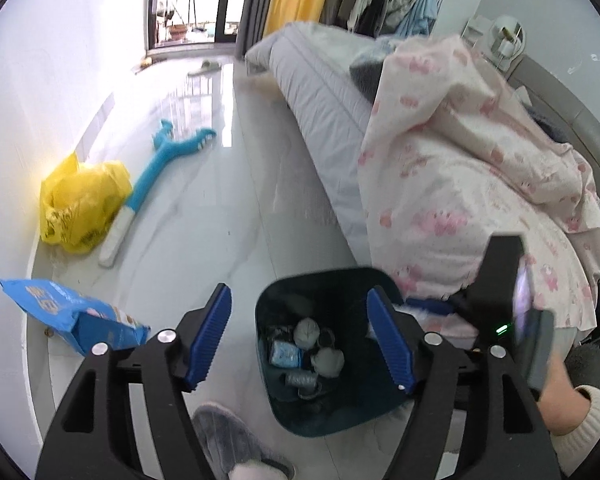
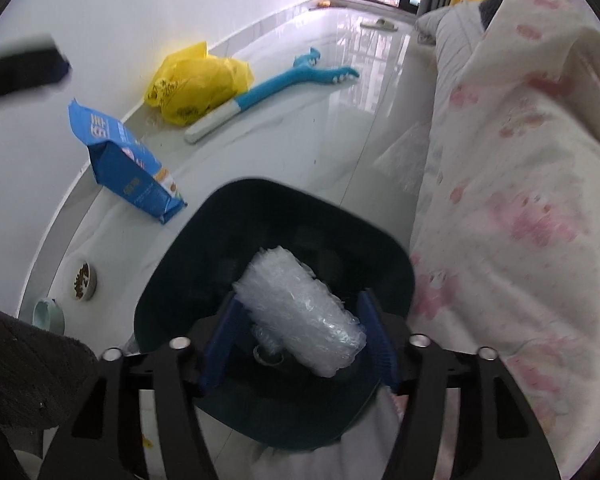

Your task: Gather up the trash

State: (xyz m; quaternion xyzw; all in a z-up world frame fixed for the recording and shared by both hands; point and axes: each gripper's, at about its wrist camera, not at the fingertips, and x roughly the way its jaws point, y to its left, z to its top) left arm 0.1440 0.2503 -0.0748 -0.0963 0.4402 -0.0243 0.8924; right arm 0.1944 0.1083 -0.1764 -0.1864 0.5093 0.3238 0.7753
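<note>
A dark teal trash bin (image 1: 332, 420) stands on the floor beside the bed and holds several grey wads and wrappers (image 1: 312, 344). My left gripper (image 1: 300, 336) is open and empty above the bin. The bin also shows in the right wrist view (image 2: 260, 216). My right gripper (image 2: 296, 344) is shut on a crumpled roll of clear bubble wrap (image 2: 300, 312) and holds it over the bin's mouth. The right gripper body shows at the right of the left wrist view (image 1: 500, 292).
A blue snack bag (image 2: 128, 164), a yellow plastic bag (image 2: 196, 80) and a blue toy grabber (image 2: 276, 88) lie along the white wall. Two pet bowls (image 2: 84, 280) sit near the wall. The bed with pink-printed bedding (image 2: 520, 200) borders the right. A grey slipper (image 1: 228, 440) is below.
</note>
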